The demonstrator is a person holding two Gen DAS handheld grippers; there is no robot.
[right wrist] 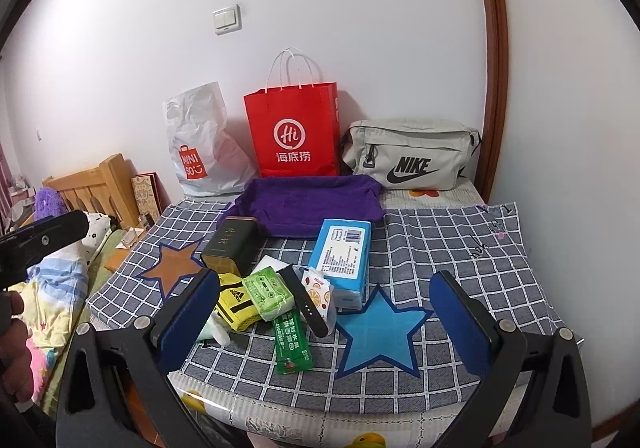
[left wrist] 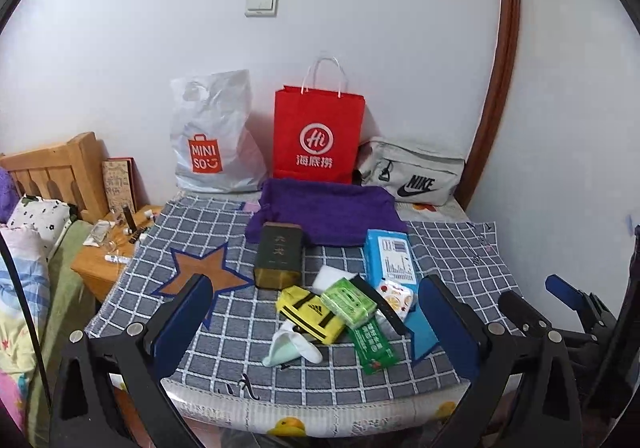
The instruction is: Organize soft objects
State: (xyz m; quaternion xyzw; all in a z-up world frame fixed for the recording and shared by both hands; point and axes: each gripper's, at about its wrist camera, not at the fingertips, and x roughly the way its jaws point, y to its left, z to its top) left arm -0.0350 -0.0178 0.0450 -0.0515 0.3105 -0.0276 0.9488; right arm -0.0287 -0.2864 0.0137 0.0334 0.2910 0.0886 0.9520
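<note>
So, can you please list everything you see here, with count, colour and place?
plastic bag: 1, white, back left against the wall
paper bag: 1, red, back centre
waist bag: 1, grey, back right
towel: 1, purple, before the bags
tin box: 1, dark green, front of the towel's left corner
tissue pack: 1, blue, right of the tin
yellow pouch: 1, yellow and black, centre pile
green tissue pack: 1, light green, on the pile
green sachet: 1, dark green, front of the pile
fruit-print pack: 1, white, right of the pile
blanket: 1, grey checked with stars, under everything
left tool: 1, blue pads, open
right tool: 1, blue pads, open
</note>
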